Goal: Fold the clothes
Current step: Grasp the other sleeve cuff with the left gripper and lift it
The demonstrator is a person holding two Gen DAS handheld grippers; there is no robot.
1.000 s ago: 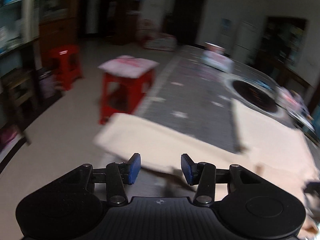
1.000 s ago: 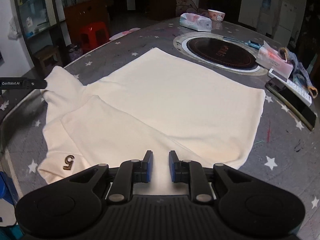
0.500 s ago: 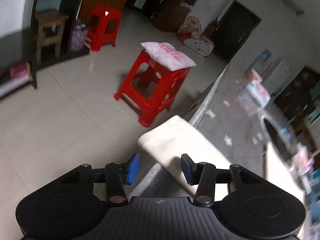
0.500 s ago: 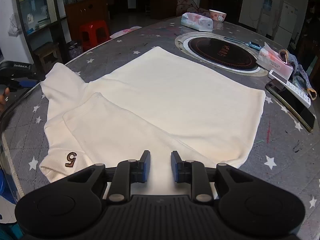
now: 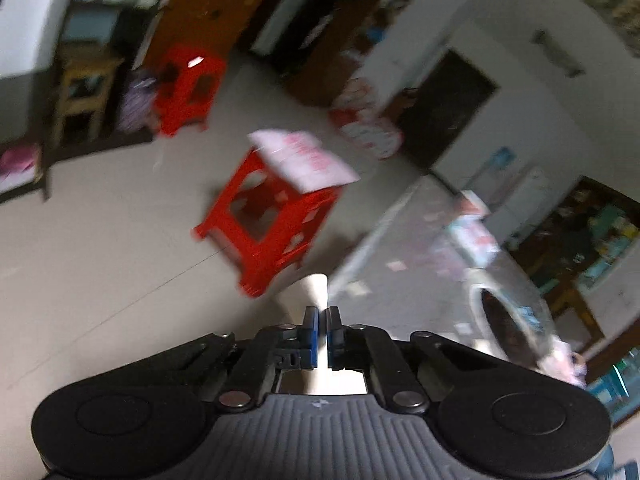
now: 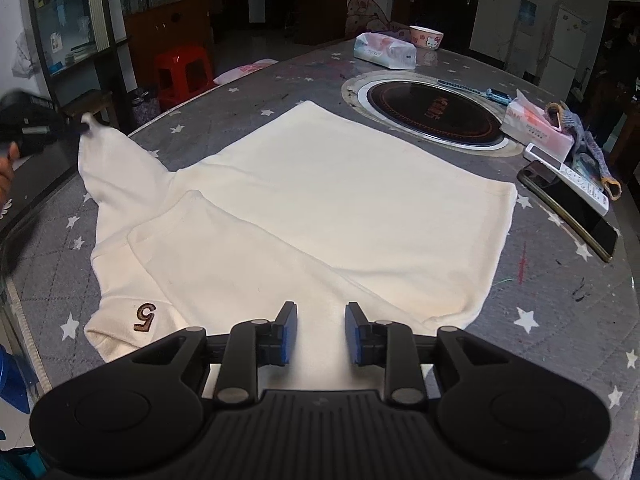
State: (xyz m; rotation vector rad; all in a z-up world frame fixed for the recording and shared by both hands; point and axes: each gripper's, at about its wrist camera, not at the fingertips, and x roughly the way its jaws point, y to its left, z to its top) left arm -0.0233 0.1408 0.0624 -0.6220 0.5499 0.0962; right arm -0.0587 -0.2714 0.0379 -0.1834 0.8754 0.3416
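Left gripper [image 5: 322, 330] now clamped on soft cream sleeve [image 5: 314, 286]

At the bottom centre of the blurred frame, the left gripper [image 5: 322, 322] is pinching a strip of cream cloth [image 5: 314, 290], its blue pads closed on the fabric. A red stool [image 5: 268, 228] carrying a pink-and-white cushion [image 5: 306, 160] is standing mid-frame on the pale floor. The grey table [image 5: 420, 264] is stretching toward the right.
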